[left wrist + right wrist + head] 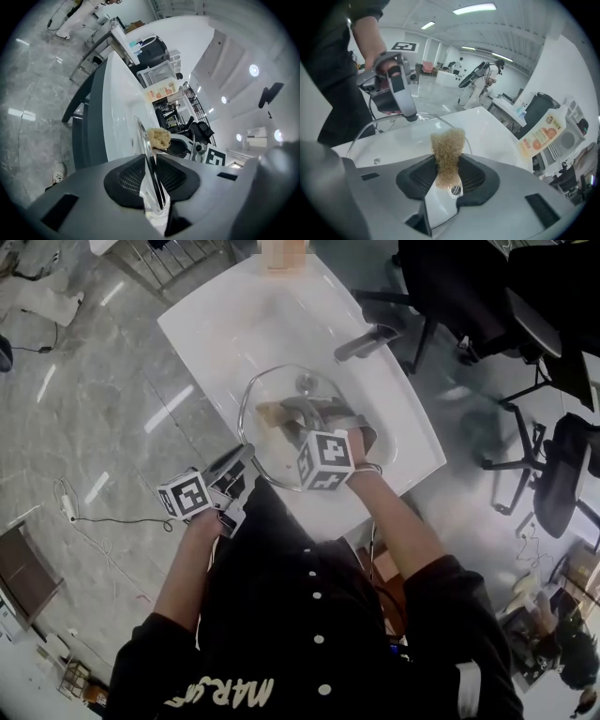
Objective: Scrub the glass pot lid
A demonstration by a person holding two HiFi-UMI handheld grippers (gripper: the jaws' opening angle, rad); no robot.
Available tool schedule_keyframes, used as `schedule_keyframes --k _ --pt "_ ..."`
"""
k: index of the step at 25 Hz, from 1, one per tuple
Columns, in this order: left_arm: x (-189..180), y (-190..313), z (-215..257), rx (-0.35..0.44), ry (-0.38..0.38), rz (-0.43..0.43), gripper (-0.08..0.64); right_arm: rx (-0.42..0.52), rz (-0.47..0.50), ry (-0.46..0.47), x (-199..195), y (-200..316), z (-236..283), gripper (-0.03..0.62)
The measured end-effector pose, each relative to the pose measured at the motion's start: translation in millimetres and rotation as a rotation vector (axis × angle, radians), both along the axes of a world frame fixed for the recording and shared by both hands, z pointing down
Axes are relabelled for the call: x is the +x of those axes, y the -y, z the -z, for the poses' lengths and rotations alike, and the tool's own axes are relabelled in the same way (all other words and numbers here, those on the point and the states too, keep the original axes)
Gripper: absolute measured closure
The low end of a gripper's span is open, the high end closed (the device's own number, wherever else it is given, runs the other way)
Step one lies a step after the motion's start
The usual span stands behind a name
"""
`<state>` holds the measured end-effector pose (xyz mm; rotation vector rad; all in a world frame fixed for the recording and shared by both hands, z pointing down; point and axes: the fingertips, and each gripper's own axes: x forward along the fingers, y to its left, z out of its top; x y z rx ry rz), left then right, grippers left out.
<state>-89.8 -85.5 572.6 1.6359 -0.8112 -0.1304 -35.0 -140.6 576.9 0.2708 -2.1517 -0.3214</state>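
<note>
Black long-sleeved shirt (281,615) (white buttons (316,596), pale lettering (220,695))

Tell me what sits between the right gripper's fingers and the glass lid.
Only the tan scrubber, clamped in those fingers; the right gripper view shows it.

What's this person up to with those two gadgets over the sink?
A person is scrubbing a glass pot lid over a white sink, with a hand-held gripper in each hand. The left gripper is clamped on the lid's rim and holds it up. The right gripper pinches a tan scrubbing pad between its fingers, with the pad up at the glass.
</note>
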Motion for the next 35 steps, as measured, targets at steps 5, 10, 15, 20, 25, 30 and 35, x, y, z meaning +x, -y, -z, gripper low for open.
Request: schedule_keyframes --k 5,10,15,20,25,30,35 --pt "1.6 2.6 1.3 0.017 -0.047 -0.013 0.468 0.066 -0.042 -0.007 -11.1 13.8 -15.2 0.446" --pt "0.7 2.7 0.0 0.018 -0.047 -0.034 0.466 0.085 0.01 -0.034 -24.9 0.4 -23.2 0.446" --pt "0.2 1.9 -0.4 0.032 -0.047 -0.052 0.463 0.068 0.074 -0.037 -27.9 -16.0 -22.6 0.448" --pt "-1.3 0.9 -1.2 0.022 -0.049 -0.048 0.465 0.052 0.149 -0.043 -28.1 -32.8 -19.6 0.446" --pt "-1.4 1.4 -1.9 0.027 -0.049 -0.046 0.465 0.037 0.223 -0.042 -24.6 -49.2 -14.7 0.448" --pt "-2.0 -0.5 -2.8 0.008 -0.057 -0.036 0.466 0.041 0.312 -0.053 -19.4 -66.1 -11.4 0.448" --pt "-5.5 -5.4 -7.2 -0.061 -0.031 -0.009 0.472 0.011 0.393 -0.08 -7.0 -85.0 -10.5 0.449"
